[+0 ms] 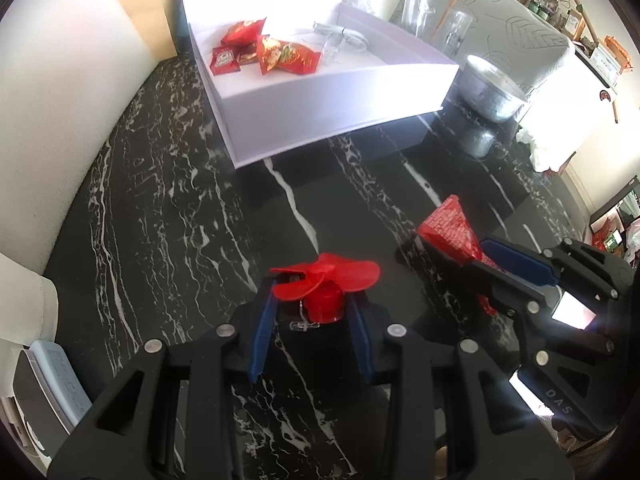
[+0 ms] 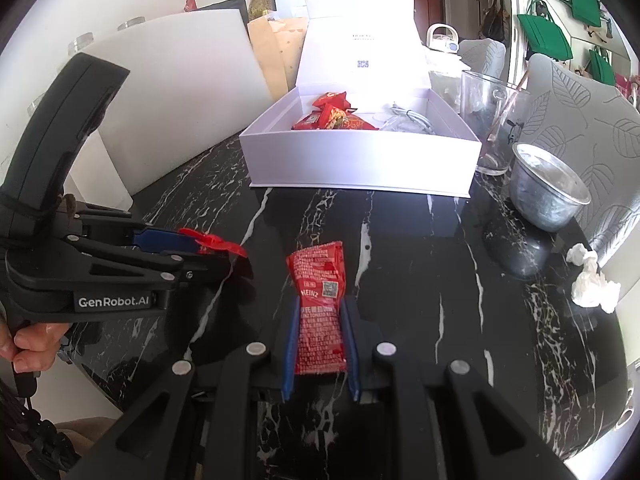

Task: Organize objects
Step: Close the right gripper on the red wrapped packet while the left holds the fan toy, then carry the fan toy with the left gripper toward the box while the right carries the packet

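Red snack packets [image 2: 334, 117] and a clear wrapped item [image 2: 404, 122] are held in the open white box [image 2: 360, 164]. Near its front wall, a red fan [image 1: 324, 280] is clamped by the left gripper [image 1: 314, 300], and a Heinz ketchup sachet [image 2: 320, 308] is gripped by the right gripper [image 2: 320, 344].

The left gripper [image 1: 310, 300] is held low over the near part of the table, its blue-padded fingers [image 1: 262, 340] pointing toward the far side and closed in on a small red fan [image 1: 324, 280]. To its right, the right gripper [image 2: 320, 320] points the same way at about the same height, its fingers [image 2: 290, 344] pinching a red ketchup packet [image 2: 320, 304] by the lower half. The person's left hand [image 2: 24, 344] grips the left handle from below.
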### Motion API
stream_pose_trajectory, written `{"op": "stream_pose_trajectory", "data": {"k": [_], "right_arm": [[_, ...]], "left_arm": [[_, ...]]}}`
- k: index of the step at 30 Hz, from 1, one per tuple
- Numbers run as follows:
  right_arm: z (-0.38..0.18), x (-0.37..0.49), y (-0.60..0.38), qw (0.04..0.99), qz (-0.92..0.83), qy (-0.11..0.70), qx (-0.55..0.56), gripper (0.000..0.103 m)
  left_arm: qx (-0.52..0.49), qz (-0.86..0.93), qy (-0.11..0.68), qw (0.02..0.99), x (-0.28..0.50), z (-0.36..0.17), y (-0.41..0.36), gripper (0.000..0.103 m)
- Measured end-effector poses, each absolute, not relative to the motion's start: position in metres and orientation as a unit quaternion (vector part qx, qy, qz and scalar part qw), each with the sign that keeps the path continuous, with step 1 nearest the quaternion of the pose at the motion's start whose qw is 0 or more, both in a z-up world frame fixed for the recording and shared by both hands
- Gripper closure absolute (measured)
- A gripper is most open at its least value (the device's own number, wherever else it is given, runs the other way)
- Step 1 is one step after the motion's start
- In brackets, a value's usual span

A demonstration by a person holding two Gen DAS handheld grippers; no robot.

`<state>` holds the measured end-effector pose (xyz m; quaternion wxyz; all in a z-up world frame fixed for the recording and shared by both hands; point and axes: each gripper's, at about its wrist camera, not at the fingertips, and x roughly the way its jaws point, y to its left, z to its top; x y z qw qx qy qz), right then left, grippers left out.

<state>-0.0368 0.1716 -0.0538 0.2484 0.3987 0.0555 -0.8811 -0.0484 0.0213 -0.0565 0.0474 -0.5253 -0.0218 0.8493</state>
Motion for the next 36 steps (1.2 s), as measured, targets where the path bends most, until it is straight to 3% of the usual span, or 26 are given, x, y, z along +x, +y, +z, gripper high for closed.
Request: {"op": "stream_pose_trajectory", "data": {"k": [8,9,10,12,14,16,18,19,20,26,36], "right_arm": [[-0.062,-0.035,0.166,0.237,-0.879,0.08,0.406,0.079],[-0.063,-0.035,0.165,0.236,-0.88,0.086,0.404,0.078],[-0.064,-0.035,0.164,0.235,-0.88,0.089,0.402,0.078],[-0.065,-0.036,0.162,0.232,-0.881,0.099,0.4,0.071],[-0.067,-0.037,0.158,0.225,-0.884,0.114,0.394,0.057],[-0.068,-0.038,0.157,0.231,-0.884,0.11,0.392,0.057],[-0.068,-0.041,0.158,0.231,-0.886,0.099,0.39,0.06],[-0.068,-0.041,0.157,0.228,-0.887,0.105,0.387,0.077],[-0.068,-0.041,0.156,0.227,-0.887,0.105,0.387,0.079],[-0.065,-0.043,0.157,0.226,-0.886,0.094,0.394,0.086],[-0.053,-0.03,0.157,0.216,-0.887,0.089,0.398,0.088]], "left_arm": [[-0.507,0.861,-0.001,0.037,-0.048,-0.059,0.023,0.07],[-0.506,0.861,-0.001,0.037,-0.048,-0.059,0.023,0.071],[-0.505,0.862,-0.002,0.037,-0.049,-0.058,0.023,0.081],[-0.505,0.863,-0.006,0.038,-0.049,-0.058,0.022,0.081],[-0.503,0.864,-0.005,0.04,-0.049,-0.058,0.022,0.081],[-0.502,0.864,-0.004,0.039,-0.048,-0.058,0.022,0.081],[-0.502,0.864,-0.005,0.039,-0.049,-0.058,0.022,0.081],[-0.502,0.864,-0.005,0.039,-0.048,-0.058,0.022,0.081],[-0.501,0.864,-0.004,0.038,-0.048,-0.058,0.023,0.081],[-0.502,0.864,-0.007,0.029,-0.05,-0.057,0.024,0.081],[-0.488,0.872,-0.015,0.034,-0.037,-0.046,0.021,0.081]]}}
